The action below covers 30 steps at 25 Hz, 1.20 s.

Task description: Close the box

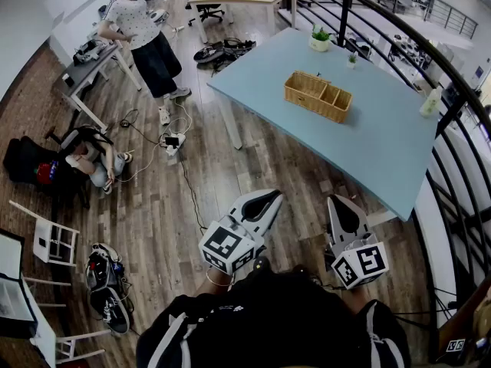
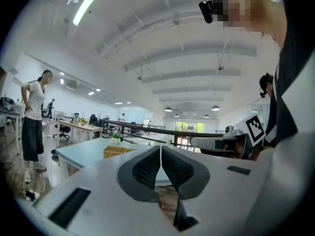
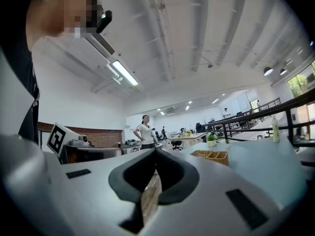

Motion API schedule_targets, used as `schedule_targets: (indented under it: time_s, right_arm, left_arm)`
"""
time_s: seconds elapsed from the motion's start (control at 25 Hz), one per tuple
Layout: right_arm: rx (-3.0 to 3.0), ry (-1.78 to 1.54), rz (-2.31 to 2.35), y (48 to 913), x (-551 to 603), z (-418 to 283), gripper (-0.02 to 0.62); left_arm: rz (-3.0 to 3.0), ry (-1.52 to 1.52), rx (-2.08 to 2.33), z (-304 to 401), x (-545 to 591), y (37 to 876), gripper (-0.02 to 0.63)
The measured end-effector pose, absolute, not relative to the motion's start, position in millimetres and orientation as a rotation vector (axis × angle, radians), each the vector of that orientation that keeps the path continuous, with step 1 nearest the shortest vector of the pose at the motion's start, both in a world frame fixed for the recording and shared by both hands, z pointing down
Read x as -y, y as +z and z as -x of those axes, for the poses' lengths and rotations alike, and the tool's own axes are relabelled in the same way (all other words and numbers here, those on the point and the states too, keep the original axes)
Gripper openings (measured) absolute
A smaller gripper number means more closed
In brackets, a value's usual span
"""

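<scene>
A woven wicker box [image 1: 317, 96] with open compartments sits on the light blue table [image 1: 383, 144], far ahead of both grippers. The box also shows small in the left gripper view [image 2: 117, 152] and the right gripper view [image 3: 210, 156]. My left gripper [image 1: 275, 196] is held close to my body over the wooden floor, its pads [image 2: 147, 168] pressed together on nothing. Beside it my right gripper [image 1: 335, 200] is also shut and empty, pads [image 3: 170, 173] meeting at the tip. Both point toward the table, well short of it.
Two small potted plants [image 1: 320, 38] and a bottle [image 1: 431, 100] stand on the table. A black railing [image 1: 460, 129] runs along the right. One person stands at the upper left [image 1: 142, 37], another sits at the left [image 1: 88, 156]. Cables and a power strip [image 1: 173, 140] lie on the floor.
</scene>
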State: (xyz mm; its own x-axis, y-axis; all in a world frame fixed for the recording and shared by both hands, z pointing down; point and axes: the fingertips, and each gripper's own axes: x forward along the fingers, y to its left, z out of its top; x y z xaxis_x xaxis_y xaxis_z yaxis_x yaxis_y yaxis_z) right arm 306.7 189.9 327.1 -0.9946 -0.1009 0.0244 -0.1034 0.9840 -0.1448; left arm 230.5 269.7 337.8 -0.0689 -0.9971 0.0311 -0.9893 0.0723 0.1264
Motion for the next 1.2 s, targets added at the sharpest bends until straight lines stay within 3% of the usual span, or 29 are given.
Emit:
schedule_targets:
  time_s: [1.2]
  right_arm:
    - [3.039, 0.266, -0.303, 343.4, -205.4, -252.2, 0.002]
  left_arm:
    - [-2.041, -0.152, 2.163, -167.7, -302.0, 361.3, 0.02]
